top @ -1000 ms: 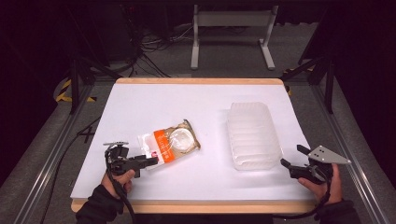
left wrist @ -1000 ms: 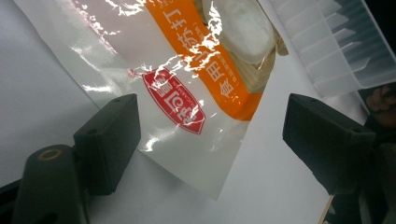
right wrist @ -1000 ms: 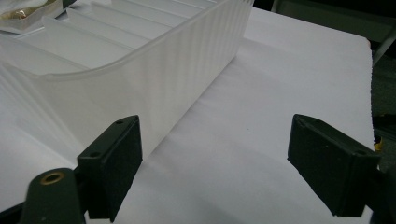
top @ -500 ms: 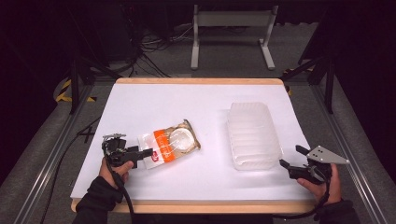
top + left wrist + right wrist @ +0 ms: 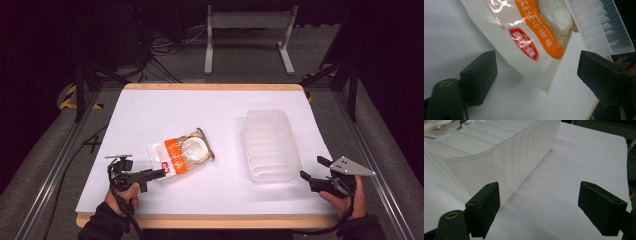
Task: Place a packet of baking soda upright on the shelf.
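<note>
Your left gripper (image 5: 536,75) is spread wide w/ the food pouch (image 5: 181,154) corner between its jaws, probably lined up to pinch. Your right gripper (image 5: 539,205) waits agape beside the clear bin (image 5: 271,145).

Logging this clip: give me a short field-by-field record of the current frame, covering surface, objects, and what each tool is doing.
surface: white table with a wooden edge
object 1: food pouch, orange band, lying flat left of centre
object 2: translucent ribbed bin, right of centre, upright
left tool: open, jaws either side of the pouch's near corner, not closed on it
right tool: open, near the bin's near right corner, apart from it
hands: one on each tool, at the table's near edge
</note>
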Demonstrator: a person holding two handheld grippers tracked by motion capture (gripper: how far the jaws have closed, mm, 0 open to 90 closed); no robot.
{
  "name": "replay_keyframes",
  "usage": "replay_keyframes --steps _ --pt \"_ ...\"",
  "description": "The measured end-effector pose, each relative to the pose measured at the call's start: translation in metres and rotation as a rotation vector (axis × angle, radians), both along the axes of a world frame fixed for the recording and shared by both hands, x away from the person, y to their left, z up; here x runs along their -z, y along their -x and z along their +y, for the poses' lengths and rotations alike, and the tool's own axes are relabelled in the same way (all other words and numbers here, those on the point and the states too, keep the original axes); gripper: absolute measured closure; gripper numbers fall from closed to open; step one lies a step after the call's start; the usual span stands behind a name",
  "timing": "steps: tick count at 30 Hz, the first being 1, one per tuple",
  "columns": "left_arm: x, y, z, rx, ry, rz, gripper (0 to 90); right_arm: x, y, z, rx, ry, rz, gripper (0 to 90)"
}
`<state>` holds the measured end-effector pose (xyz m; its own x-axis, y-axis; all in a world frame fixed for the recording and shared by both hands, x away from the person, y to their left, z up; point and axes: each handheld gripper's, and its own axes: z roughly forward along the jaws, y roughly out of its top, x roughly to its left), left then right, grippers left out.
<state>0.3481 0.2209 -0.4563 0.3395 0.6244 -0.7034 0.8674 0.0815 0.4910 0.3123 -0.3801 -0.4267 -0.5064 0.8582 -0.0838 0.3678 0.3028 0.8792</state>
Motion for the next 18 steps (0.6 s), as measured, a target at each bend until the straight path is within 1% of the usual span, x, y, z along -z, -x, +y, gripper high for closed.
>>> replay_keyframes --steps 1,2,3,5,6,7,8,11,12,13,14,15,16,18 --pt "0.000 0.002 -0.004 0.003 -0.002 0.001 17.7 0.000 0.000 0.001 -0.004 0.001 -0.002 18.6" --pt "0.000 0.003 -0.006 0.011 0.008 0.011 17.7 -0.001 0.001 0.001 -0.005 0.002 -0.002 18.6" --pt "0.001 0.003 -0.008 0.010 0.033 0.026 17.7 -0.001 0.001 0.001 -0.005 0.001 -0.002 18.6" --pt "0.003 0.002 -0.009 -0.013 0.065 0.043 19.1 -0.001 0.000 0.002 -0.003 0.002 -0.002 18.6" --pt "0.004 0.001 -0.009 -0.018 0.091 0.048 19.5 -0.001 0.000 0.002 -0.004 0.000 -0.001 18.5" --pt "0.004 0.001 -0.009 -0.018 0.091 0.048 19.5 -0.001 0.000 0.001 -0.004 -0.002 -0.001 18.5" --pt "0.006 -0.001 -0.012 -0.018 0.120 0.051 19.5 -0.001 0.000 0.001 -0.003 -0.003 -0.001 18.4" --pt "0.005 -0.011 -0.018 -0.025 0.107 0.035 18.5 0.000 0.000 0.000 -0.001 -0.012 0.003 18.4" --pt "0.005 -0.016 -0.020 -0.018 0.102 0.027 19.0 0.000 -0.001 0.000 -0.003 -0.012 0.003 18.4" --pt "0.005 -0.016 -0.020 -0.018 0.102 0.027 19.3 0.000 -0.001 0.000 -0.002 -0.012 0.006 18.5" --pt "0.005 -0.026 -0.023 -0.015 0.080 0.007 19.7 0.001 -0.001 0.001 -0.005 -0.013 0.006 18.7" --pt "0.005 -0.031 -0.025 -0.006 0.072 -0.004 20.4 0.001 -0.001 0.001 -0.003 -0.011 0.005 18.6" --pt "0.005 -0.031 -0.025 -0.006 0.072 -0.004 21.7 0.001 -0.001 0.001 -0.003 -0.011 0.005 18.6" --pt "0.003 -0.040 -0.029 0.010 0.040 -0.014 22.2 0.000 -0.001 0.001 -0.003 -0.014 0.006 18.4"
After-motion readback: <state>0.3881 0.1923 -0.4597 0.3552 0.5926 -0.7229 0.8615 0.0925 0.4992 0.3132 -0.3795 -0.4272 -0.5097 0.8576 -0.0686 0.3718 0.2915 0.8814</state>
